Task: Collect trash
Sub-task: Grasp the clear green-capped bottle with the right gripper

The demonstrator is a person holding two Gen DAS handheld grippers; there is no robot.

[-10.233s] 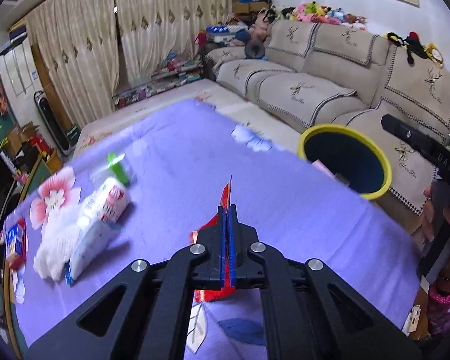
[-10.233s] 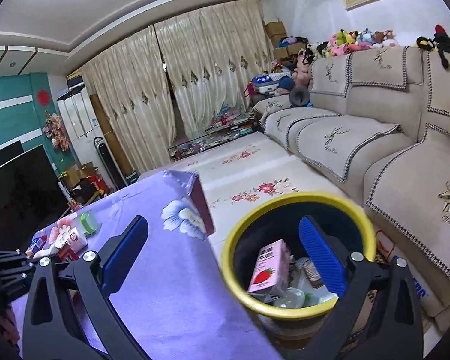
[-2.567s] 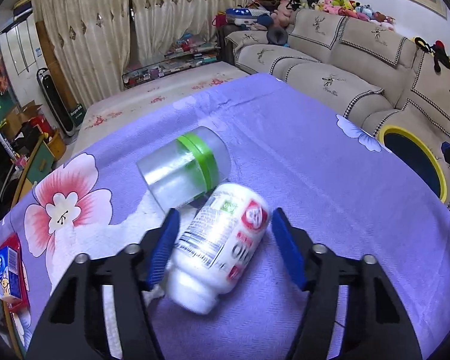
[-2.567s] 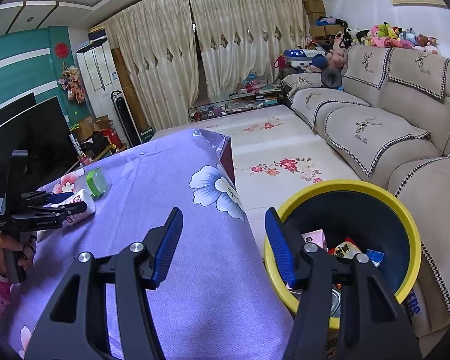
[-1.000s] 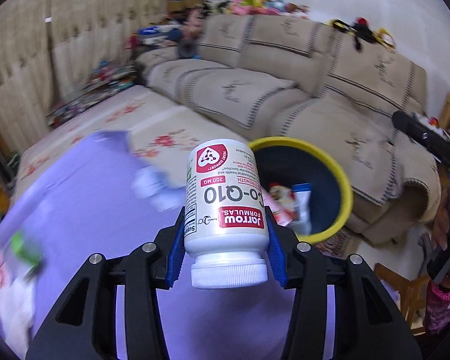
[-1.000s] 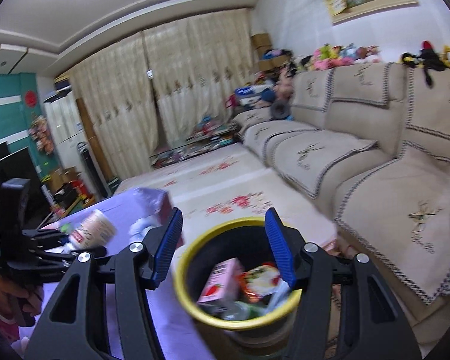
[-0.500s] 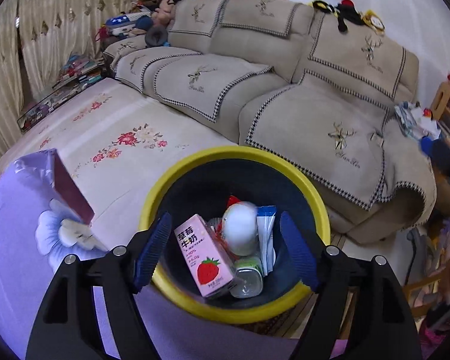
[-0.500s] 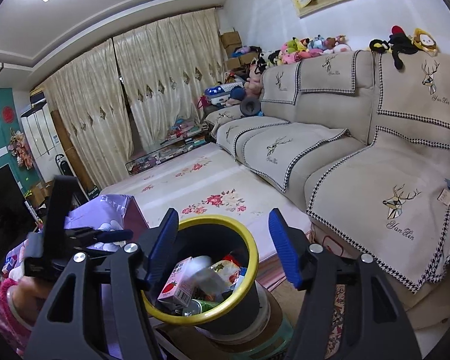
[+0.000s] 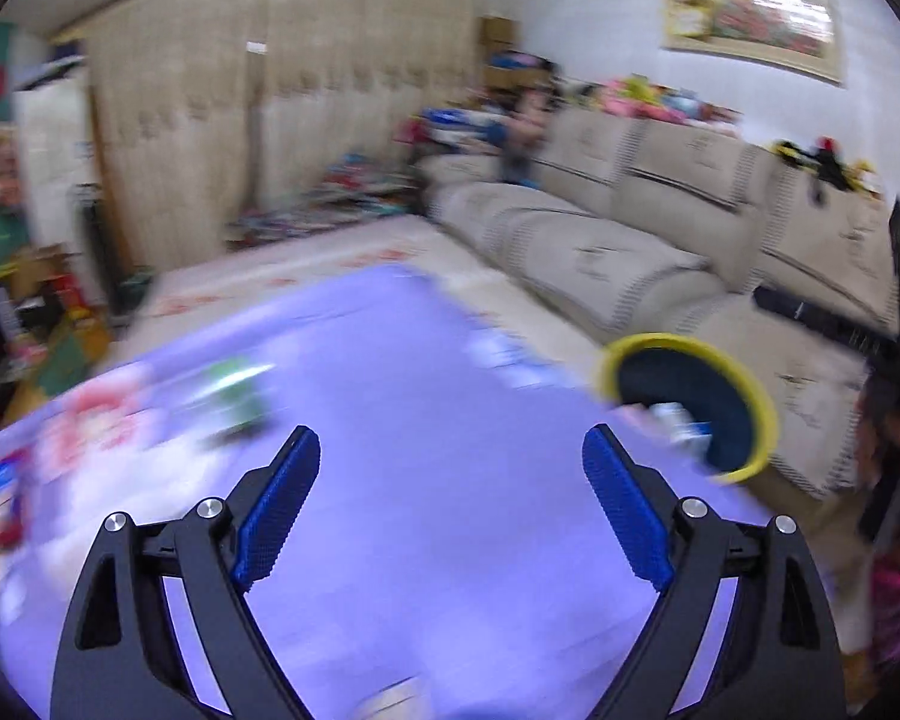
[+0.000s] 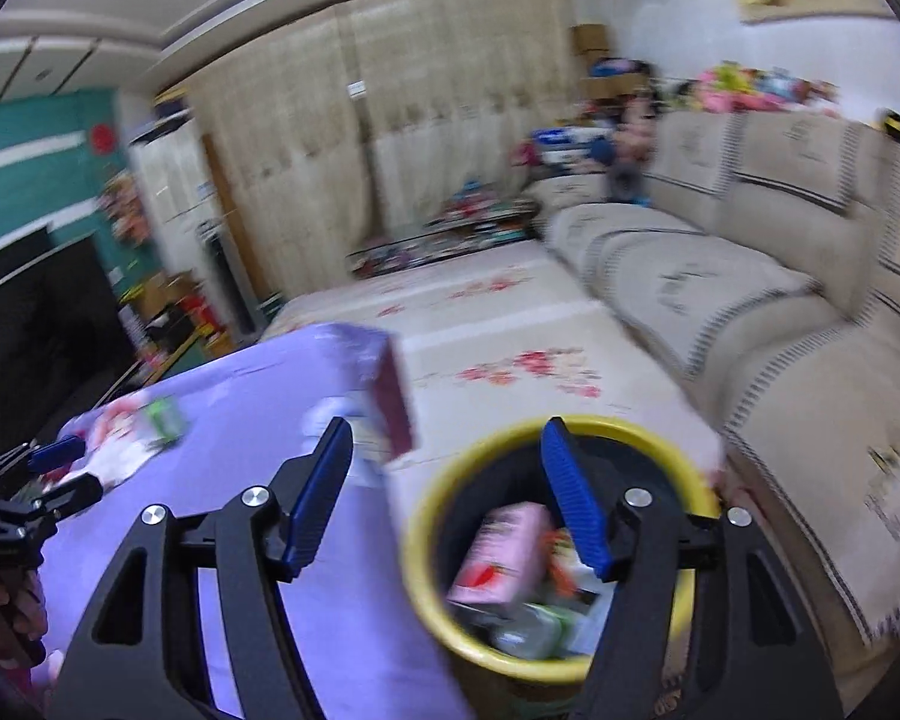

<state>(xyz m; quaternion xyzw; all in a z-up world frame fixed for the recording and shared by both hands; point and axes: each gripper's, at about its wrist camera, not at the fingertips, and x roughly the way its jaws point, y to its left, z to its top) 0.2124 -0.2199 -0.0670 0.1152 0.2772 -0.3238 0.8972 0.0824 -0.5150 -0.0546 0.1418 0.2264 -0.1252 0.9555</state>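
My left gripper point(image 9: 450, 437) hangs over the purple tablecloth point(image 9: 426, 360), its jaws opening wide with nothing between them. A blurred clear jar with a green lid point(image 9: 234, 393) lies ahead to the left, beside white items. The yellow-rimmed bin point(image 9: 762, 414) stands off the table's right edge. In the right wrist view my right gripper point(image 10: 447, 429) hovers above the bin point(image 10: 420, 528), jaws opening and empty. A pink milk carton point(image 10: 498, 552) and other trash lie inside. The left gripper point(image 10: 81, 471) shows at far left near the jar point(image 10: 165, 417).
A beige sofa point(image 10: 720, 276) runs along the right wall behind the bin. Flowered carpet point(image 10: 510, 312) lies beyond the table's far corner point(image 10: 390, 384). A dark TV point(image 10: 36, 324) stands at the left. A person's hand point(image 10: 6, 612) holds the left gripper's handle.
The left gripper let the white bottle go into the bin, opened wider, and swung back from over the bin to over the table. The right gripper opened a little and shifted above the bin.
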